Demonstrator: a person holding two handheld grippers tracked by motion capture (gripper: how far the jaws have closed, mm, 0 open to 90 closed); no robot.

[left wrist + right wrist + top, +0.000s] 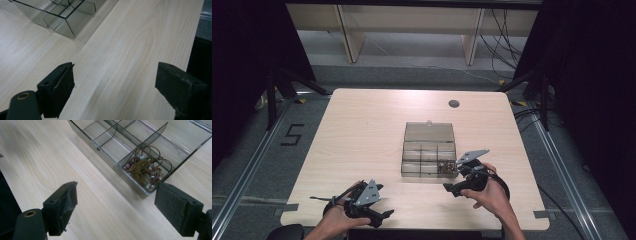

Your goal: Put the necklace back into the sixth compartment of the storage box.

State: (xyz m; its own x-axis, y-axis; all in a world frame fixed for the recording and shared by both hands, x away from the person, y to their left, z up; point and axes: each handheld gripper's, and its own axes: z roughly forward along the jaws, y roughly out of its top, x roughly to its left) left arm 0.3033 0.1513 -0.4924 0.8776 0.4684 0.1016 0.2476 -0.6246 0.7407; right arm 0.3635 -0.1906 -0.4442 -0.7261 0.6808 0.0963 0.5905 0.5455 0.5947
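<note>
Clear smoky box [429,157] sits mid-table [362,135], lid flipped open toward 12 o'clock. Right gripper [452,187] is at the box's 5 o'clock, just beside its near-right corner, jaws wide, holding nothing. Left gripper [384,214] is near the front edge at the box's 7 o'clock, well apart from it, jaws also wide and empty over bare wood.

Step in hand, as I judge it: right gripper going for the bracelet [145,167] in the near-right compartment. To do it well: tilt the jaws down over the compartment, straddle the cord loops or the bead cluster, not the wall, close gently, lift straight up so the loops don't snag a divider. The box looks light and may slide or tip; the left gripper could steady its left wall from 9 o'clock. Risk: a jaw catches the rim, or grabs only one loop and the rest drags.

Containers:
- Box: dividers split it into several compartments; exact count is hard to tell.
- Near-right compartment: brown cord loops, small reddish and pale beads, a fuzzy olive tassel-like bit. All tangled, lying against the front wall.
- Other compartments in right gripper view: look empty.
- Left gripper view catches one box corner [62,22], nothing seen inside.
- Lid: flat on the table, nothing on it.
</note>
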